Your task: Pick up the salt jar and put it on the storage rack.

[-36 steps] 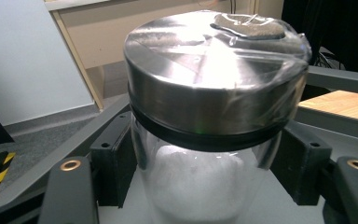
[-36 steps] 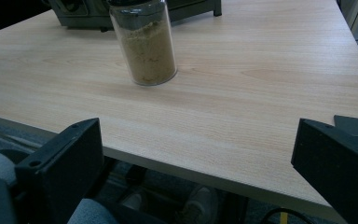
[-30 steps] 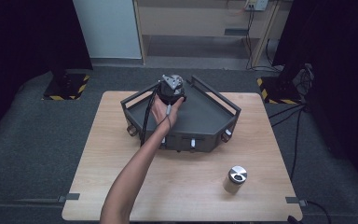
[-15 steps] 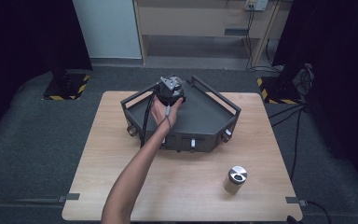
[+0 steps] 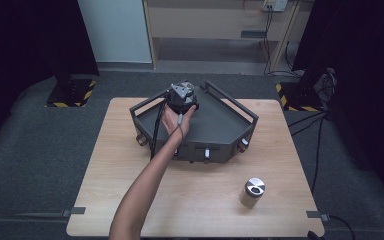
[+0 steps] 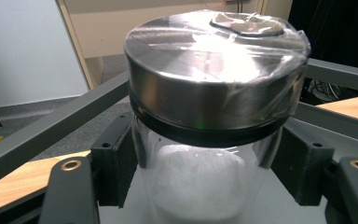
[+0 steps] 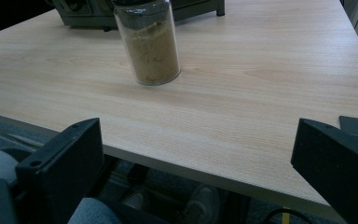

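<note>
A glass jar of white powder (image 6: 200, 186) with a steel lid (image 6: 214, 70) stands on the floor of a dark grey railed tray (image 5: 230, 131). My left gripper (image 6: 207, 175) is shut on it, its black pads (image 6: 116, 168) pressed to the glass on both sides. In the high view, a hand holds the left gripper (image 5: 182, 95) over the tray's back left part, and the gripper hides the jar. A second jar (image 5: 252, 192), filled with brown powder (image 7: 151, 46), stands on the table at the front right. My right gripper (image 7: 198, 126) is wide open at the table's near edge, holding nothing.
The wooden table (image 5: 130, 200) has bare wood in front of the tray and to its left. The tray's rails (image 6: 51, 130) rise around the white-powder jar. Cables (image 5: 320, 135) hang off the table's right side. A person's shoes (image 7: 200, 205) show under the near edge.
</note>
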`<action>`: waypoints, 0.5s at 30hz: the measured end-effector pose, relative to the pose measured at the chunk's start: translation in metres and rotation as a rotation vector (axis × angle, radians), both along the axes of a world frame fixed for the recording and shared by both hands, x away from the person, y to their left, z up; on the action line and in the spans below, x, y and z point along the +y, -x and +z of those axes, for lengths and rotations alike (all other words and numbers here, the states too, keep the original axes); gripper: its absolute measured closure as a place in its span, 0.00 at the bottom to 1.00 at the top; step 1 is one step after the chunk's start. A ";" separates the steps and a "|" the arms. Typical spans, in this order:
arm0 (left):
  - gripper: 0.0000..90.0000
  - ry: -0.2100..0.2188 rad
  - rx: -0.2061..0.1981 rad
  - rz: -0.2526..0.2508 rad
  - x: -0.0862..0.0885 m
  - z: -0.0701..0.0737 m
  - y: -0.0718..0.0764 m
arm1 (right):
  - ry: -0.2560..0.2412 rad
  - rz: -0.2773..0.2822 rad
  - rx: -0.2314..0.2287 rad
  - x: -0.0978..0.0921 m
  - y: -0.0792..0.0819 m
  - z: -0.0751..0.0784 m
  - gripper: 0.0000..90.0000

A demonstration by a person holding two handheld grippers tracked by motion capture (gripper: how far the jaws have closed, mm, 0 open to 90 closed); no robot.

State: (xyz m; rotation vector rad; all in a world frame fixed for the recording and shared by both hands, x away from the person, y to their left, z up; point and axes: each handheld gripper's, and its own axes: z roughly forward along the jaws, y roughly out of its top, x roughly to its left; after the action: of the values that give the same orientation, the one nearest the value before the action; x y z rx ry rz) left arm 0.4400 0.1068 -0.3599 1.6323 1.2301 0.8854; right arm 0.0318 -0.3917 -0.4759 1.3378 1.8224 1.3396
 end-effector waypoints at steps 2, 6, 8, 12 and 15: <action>0.33 -0.005 0.007 -0.002 0.000 0.002 -0.001 | -0.002 -0.001 0.000 0.000 0.000 0.000 0.03; 0.33 -0.021 0.016 -0.004 -0.001 0.006 -0.002 | -0.002 -0.002 -0.005 -0.001 0.001 0.001 0.03; 0.33 -0.026 0.017 -0.007 -0.001 0.006 -0.002 | -0.001 0.000 -0.007 -0.001 0.001 0.001 0.03; 0.32 -0.040 0.012 -0.006 -0.002 0.008 -0.002 | 0.000 0.001 -0.009 -0.001 0.001 0.001 0.03; 0.24 -0.031 -0.001 0.002 -0.002 0.010 -0.001 | -0.003 -0.001 -0.011 -0.001 0.002 0.002 0.03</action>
State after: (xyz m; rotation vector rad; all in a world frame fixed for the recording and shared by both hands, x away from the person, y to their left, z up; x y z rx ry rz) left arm 0.4415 0.1051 -0.3496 1.6553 1.2227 0.9104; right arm 0.0299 -0.3922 -0.4743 1.3306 1.8131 1.3471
